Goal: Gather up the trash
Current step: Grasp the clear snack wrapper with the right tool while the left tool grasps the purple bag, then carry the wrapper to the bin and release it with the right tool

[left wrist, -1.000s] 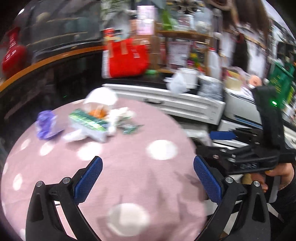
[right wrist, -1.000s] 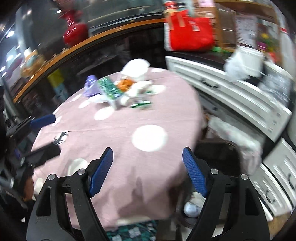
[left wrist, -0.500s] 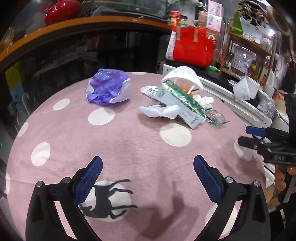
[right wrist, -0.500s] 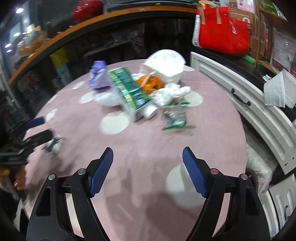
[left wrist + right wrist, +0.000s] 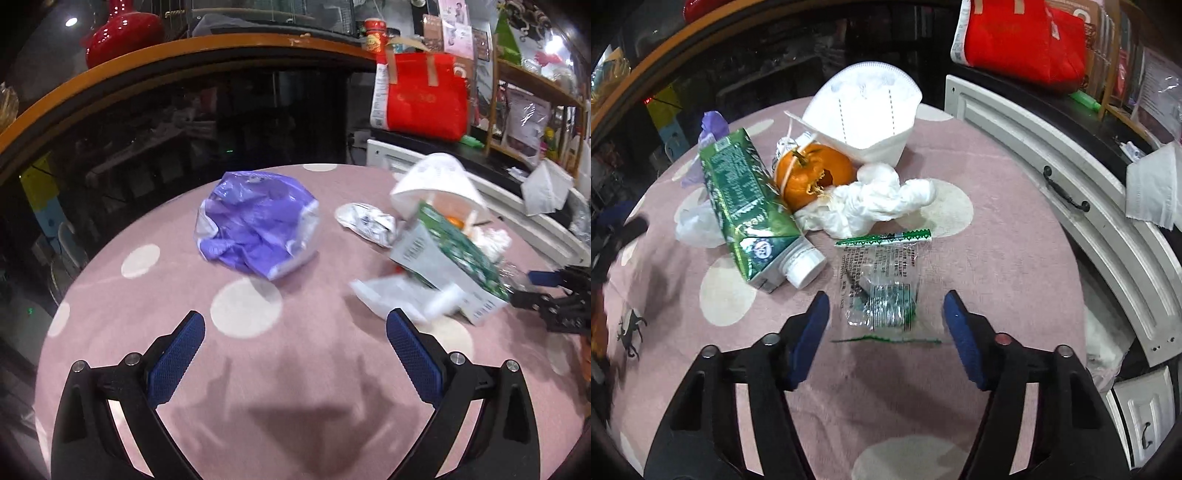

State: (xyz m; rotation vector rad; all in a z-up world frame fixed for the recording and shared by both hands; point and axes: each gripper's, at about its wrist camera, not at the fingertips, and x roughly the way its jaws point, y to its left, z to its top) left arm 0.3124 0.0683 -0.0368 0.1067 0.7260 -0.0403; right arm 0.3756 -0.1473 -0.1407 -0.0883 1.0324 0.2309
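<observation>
1. A round table (image 5: 1015, 266) carries everything, covered in a pink cloth with pale dots and a small black deer print (image 5: 629, 332) near one edge.
2. A crumpled purple bag (image 5: 255, 225) lies apart from the main pile.
3. A green carton (image 5: 750, 214) lies on its side, its white cap (image 5: 803, 264) toward the camera.
4. An orange fruit (image 5: 809, 173) sits just beside the carton, touching crumpled white tissue (image 5: 875, 203).
5. A white face mask (image 5: 864, 114) rests behind the fruit.
6. A clear wrapper with green print (image 5: 882, 280) lies flat, nearest the right wrist camera.
7. A crushed silver wrapper (image 5: 365, 223) lies between the bag and the carton.
</observation>
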